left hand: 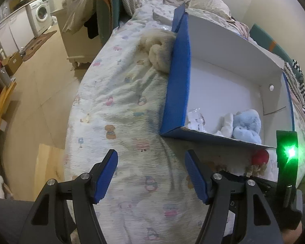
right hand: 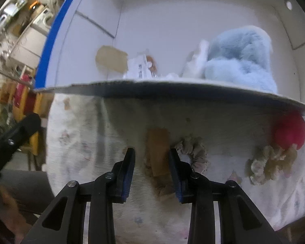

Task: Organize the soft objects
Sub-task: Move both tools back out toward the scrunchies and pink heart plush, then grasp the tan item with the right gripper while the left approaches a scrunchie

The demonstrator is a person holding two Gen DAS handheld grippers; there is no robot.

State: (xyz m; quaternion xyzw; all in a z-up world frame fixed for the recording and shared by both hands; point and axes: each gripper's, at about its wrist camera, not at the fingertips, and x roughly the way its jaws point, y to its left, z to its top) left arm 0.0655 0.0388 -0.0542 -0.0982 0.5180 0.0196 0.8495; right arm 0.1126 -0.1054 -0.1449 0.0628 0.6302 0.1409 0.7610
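Observation:
A blue-sided cardboard box (left hand: 178,85) with a white inside lies on the bed. A light blue plush toy (left hand: 247,125) sits in its near corner and shows in the right wrist view (right hand: 242,61) too. A cream plush (left hand: 159,49) lies on the bed against the box's left wall. My left gripper (left hand: 151,174) is open and empty above the quilt. My right gripper (right hand: 151,169) is open, with a tan strip (right hand: 157,154) on the bed between its fingers and a grey scrunchie (right hand: 195,152) just to its right. A red soft object (right hand: 288,131) and a beige scrunchie (right hand: 268,164) lie further right.
A small packet (right hand: 139,67) lies in the box beside the blue plush. The patterned quilt (left hand: 120,109) covers the bed, whose left edge drops to the floor (left hand: 36,89). Pillows and bedding (left hand: 207,2) are piled behind the box.

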